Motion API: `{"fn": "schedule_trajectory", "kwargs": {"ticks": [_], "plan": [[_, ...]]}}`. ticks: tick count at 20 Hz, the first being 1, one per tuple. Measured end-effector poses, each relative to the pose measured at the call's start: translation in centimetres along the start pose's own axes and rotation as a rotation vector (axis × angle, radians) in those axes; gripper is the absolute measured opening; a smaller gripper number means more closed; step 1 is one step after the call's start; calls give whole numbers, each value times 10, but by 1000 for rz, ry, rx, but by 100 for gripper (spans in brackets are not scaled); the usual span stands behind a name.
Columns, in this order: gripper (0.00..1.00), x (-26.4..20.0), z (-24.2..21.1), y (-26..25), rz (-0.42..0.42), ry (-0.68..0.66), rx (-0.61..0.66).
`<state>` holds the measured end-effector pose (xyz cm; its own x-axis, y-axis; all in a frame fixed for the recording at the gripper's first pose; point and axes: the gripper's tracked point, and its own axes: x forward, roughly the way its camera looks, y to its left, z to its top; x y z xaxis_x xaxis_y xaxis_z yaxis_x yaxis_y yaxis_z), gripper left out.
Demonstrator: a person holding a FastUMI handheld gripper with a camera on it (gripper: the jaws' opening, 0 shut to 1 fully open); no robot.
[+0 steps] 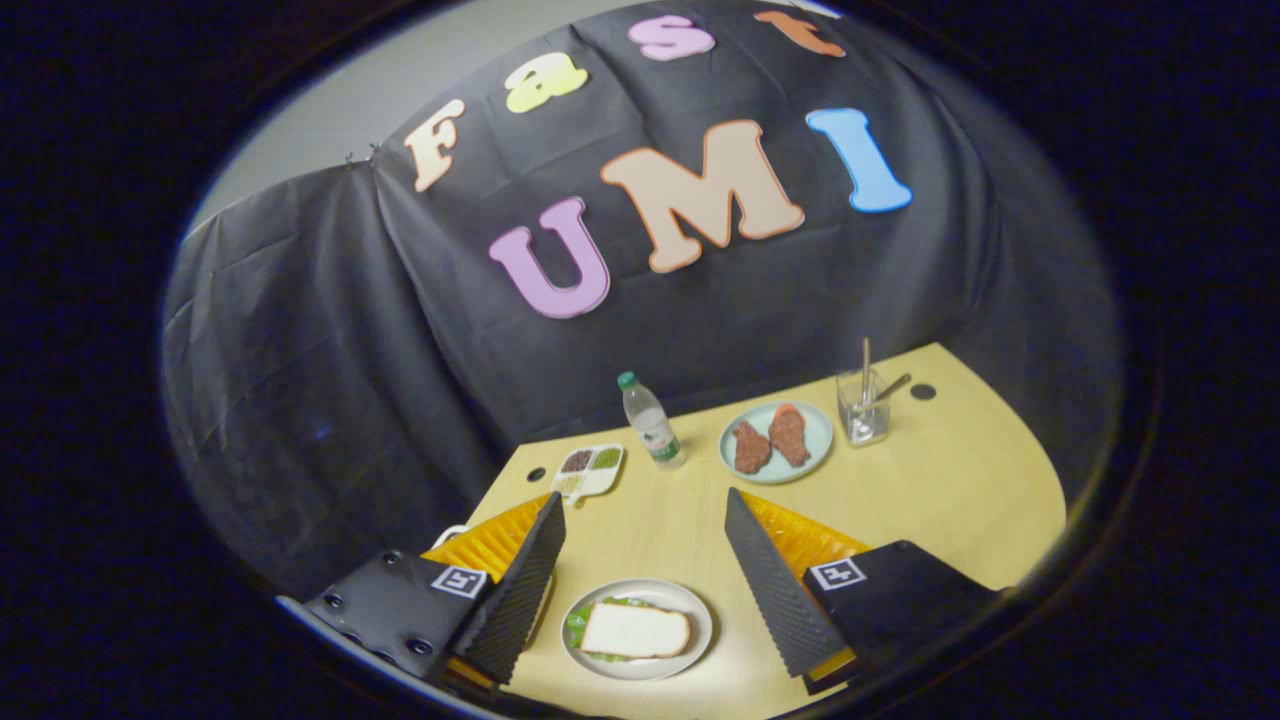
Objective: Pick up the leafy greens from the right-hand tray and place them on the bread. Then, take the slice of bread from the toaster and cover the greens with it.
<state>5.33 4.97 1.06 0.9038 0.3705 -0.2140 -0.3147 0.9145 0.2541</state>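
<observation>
Two fingers [640, 570] spread wide, empty, above bread [634, 631] covering greens [577, 626].

Leafy greens [578, 625] mostly hidden under the bread slice [634, 630] on the white plate [700, 615]; only a green fringe shows at the slice's 9 o'clock and 12 o'clock edges; whether another slice lies beneath cannot be told; gripper [640, 535] fingers spread wide, plate between them, their bases cut off at 6 o'clock; the left finger [520, 590] covers most of a white item at its 10 o'clock; what it is cannot be told; contents of the small divided dish [588, 470] too small to name, dark and green patches only; bottle [652, 425] label unreadable; utensils in the glass [864, 408] too small to identify; table's [950, 480] near edge hidden behind the gripper body
</observation>
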Motion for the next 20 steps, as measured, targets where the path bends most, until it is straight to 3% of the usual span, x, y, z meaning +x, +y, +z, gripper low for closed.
{"fn": "schedule_trajectory", "kwargs": {"ticks": [6, 11, 20], "plan": [[100, -49, 67, 26, -38, -231, -119], [100, -81, 95, 26, -166, -413, -217], [100, -107, 82, 42, -227, -442, -222]]}}
